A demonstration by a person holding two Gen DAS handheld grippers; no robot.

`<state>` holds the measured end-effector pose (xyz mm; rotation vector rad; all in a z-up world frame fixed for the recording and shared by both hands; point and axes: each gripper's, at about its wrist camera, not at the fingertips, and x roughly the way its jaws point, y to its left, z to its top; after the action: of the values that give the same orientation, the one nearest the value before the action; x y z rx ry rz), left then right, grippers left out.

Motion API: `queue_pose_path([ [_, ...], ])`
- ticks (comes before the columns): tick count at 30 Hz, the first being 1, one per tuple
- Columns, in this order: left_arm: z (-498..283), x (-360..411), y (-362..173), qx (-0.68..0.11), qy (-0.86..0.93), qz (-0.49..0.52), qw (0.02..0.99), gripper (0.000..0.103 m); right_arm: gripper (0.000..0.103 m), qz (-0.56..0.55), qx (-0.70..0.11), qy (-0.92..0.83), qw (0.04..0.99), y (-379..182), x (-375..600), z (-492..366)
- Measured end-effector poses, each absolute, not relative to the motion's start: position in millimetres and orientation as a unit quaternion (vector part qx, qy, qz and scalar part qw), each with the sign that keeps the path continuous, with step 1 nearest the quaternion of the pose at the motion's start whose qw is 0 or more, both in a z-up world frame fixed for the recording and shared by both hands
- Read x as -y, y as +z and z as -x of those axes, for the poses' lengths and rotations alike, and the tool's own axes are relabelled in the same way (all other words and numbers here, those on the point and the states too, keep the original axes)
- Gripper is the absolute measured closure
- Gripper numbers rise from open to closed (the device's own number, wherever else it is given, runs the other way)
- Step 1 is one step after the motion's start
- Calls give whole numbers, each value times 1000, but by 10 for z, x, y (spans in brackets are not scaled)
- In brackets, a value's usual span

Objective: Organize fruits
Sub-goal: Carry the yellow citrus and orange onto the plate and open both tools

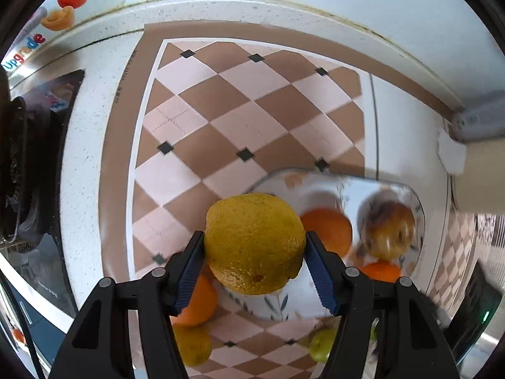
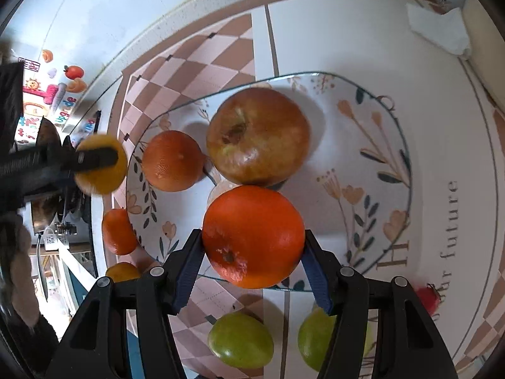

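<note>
left gripper [image 1: 255, 252] clamped on lemon [image 1: 255, 243] outside plate [image 2: 363, 120] rim; right gripper [image 2: 252, 249] clamped on orange [image 2: 252, 237] above near rim; plate's right half bare.

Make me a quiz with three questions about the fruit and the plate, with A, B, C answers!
1. Where is the brown-red apple?
A. on the flowered plate
B. on the checkered mat
C. in a gripper

2. How many green fruits lie below the plate in the right wrist view?
A. none
B. two
C. five

3. What is the left gripper doing?
A. hanging open
B. gripping a yellow lemon
C. gripping a spoon

Answers: 1 A, the apple sits inside the plate's rim. 2 B, one green fruit and another lie there. 3 B, the blue fingers press the lemon's sides.
</note>
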<state>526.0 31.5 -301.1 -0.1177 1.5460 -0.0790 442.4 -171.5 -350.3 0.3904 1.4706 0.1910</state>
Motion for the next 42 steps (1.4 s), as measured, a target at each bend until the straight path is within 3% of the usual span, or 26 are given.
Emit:
queue_pose_path([
  [20,-5408,-149,-3293,-724,-25,18,690,42,38,-183,-691,94,693,-3578,1736,-4467],
  [25,-5382,-131,-3328,-723,-20,13,691,42,22,-175,-689,93,697,-3536,1717,-4466],
  [36,-5277,-173,-3377,-725,-21,45,687,42,22,-157,-684,65,709,-3388,1778,-4438],
  [37,-5271,-154,-3348,-722,-21,45,690,40,22,-151,-683,61,712,-3361,1785,-4434],
  [39,-5253,-145,-3299,-716,-10,39,697,19,20,-135,-679,49,720,-3289,1791,-4412],
  [42,-5192,-127,-3264,-713,-4,25,701,15,18,-103,-676,19,730,-3191,1807,-4351],
])
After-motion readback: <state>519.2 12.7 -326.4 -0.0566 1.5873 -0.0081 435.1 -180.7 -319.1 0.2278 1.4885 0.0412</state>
